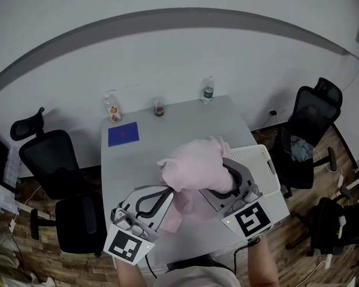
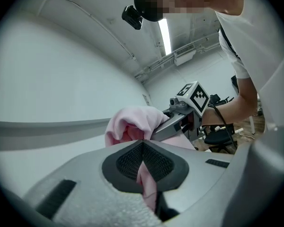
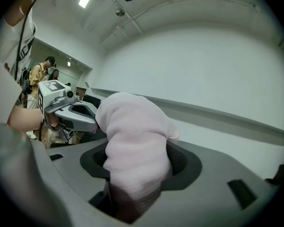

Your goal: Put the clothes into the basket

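Note:
A pink garment hangs bunched in the air over the grey table, held from both sides. My left gripper is shut on a thin fold of it; in the left gripper view the pink cloth is pinched between the dark pads. My right gripper is shut on a thick wad of the garment, which fills the gap between its jaws. The white basket stands on the table's right side, just beyond the right gripper. Each gripper shows in the other's view: the right gripper, the left gripper.
A blue sheet lies on the table's far left. Two bottles and a small cup stand along the far edge by the wall. Black office chairs flank the table. A person stands in the background.

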Available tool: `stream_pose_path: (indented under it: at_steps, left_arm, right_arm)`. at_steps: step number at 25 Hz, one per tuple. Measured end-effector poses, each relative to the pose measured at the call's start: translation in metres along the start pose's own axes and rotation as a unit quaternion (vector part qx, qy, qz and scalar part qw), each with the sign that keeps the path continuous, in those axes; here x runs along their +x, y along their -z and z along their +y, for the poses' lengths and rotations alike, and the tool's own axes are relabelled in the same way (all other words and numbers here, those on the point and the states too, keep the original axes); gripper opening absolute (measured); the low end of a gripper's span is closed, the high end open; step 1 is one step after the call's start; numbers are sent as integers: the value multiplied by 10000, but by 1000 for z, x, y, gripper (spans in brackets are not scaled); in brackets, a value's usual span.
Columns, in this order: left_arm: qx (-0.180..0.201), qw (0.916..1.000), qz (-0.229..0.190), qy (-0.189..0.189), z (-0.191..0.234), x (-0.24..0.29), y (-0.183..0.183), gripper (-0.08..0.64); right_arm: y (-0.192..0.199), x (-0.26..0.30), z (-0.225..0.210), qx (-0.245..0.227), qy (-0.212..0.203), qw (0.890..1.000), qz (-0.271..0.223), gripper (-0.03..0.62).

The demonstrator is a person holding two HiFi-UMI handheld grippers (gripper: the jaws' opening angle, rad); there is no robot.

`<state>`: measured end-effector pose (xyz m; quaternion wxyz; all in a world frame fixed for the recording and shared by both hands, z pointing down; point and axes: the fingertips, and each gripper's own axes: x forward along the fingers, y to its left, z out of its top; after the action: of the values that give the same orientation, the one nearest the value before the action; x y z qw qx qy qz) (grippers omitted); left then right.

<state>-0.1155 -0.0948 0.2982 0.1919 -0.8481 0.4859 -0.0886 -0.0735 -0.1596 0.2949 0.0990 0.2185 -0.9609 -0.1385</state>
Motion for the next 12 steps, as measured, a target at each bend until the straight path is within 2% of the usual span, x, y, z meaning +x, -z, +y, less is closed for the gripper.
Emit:
stream_pose_path:
  at_steps: [12]
  left_arm:
    - [279,9978,-390,454,-13,64,-35,6]
  right_arm:
    - [-29,-48,-77,-235,793,9965,-153,250]
